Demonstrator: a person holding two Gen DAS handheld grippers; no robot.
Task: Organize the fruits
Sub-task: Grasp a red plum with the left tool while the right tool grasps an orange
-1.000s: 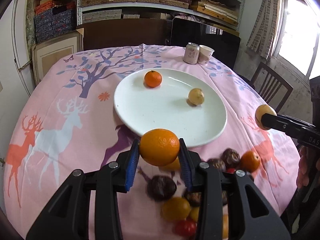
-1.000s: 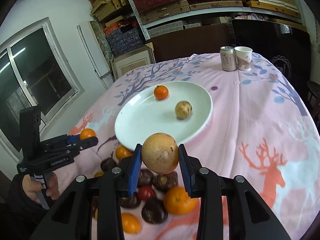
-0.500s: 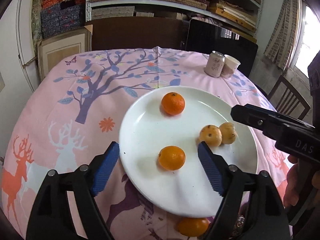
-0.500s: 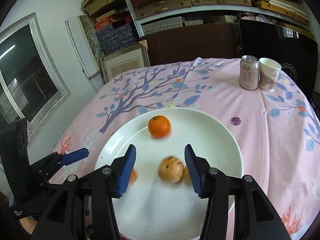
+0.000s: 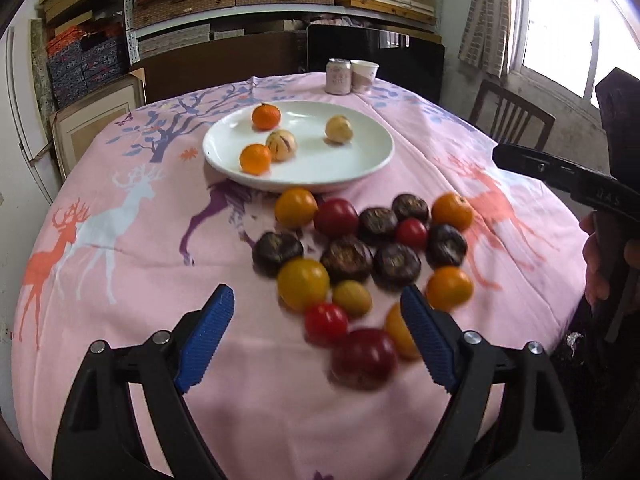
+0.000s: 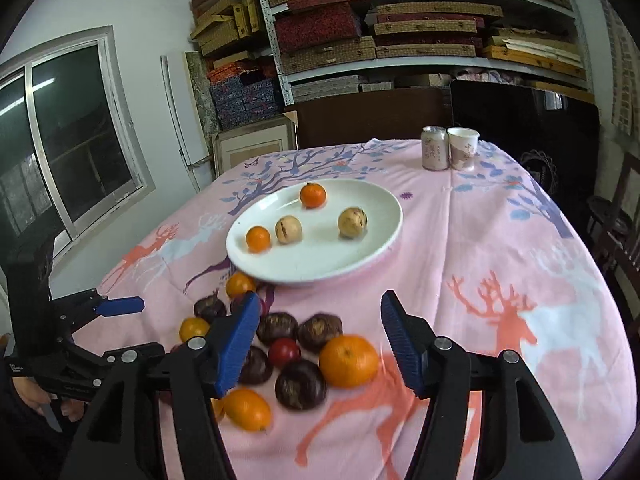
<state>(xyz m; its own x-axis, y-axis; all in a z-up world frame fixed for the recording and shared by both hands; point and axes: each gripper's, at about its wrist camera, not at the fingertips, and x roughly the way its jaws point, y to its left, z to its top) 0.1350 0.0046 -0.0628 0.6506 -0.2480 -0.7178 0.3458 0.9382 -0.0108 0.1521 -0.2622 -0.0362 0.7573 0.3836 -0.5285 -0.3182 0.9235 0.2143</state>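
The left gripper (image 5: 316,334) is held wide open and empty above the near edge of the fruit pile (image 5: 360,252). Between and just ahead of its jaws lie a yellow-orange fruit (image 5: 303,283), a small yellow one (image 5: 352,298) and a red tomato (image 5: 325,323); a larger dark red fruit (image 5: 363,358) sits nearer the right jaw, and an orange one (image 5: 397,332) is partly hidden behind that jaw. These are judged light, round and smooth-skinned, so they are likely to roll or slip. Each would best be taken across its widest part, with gentle pressure on the tomatoes, which may bruise. The wrinkled dark fruits (image 5: 396,266) further ahead look firmer and should offer more grip.

Well beyond the jaws, the white plate (image 5: 372,160) carries two oranges and two pale fruits.

The right gripper (image 6: 318,340) is likewise spread wide and holds nothing. A large orange (image 6: 348,360) lies between its jaws, closer to the right one, apart from both. It is judged firm, somewhat heavier, and best clamped at its equator. A small red tomato (image 6: 284,353) and several dark fruits (image 6: 300,389) sit toward the left jaw, one partly hidden behind it. Another orange (image 6: 247,409) lies below the left jaw, outside the gap.
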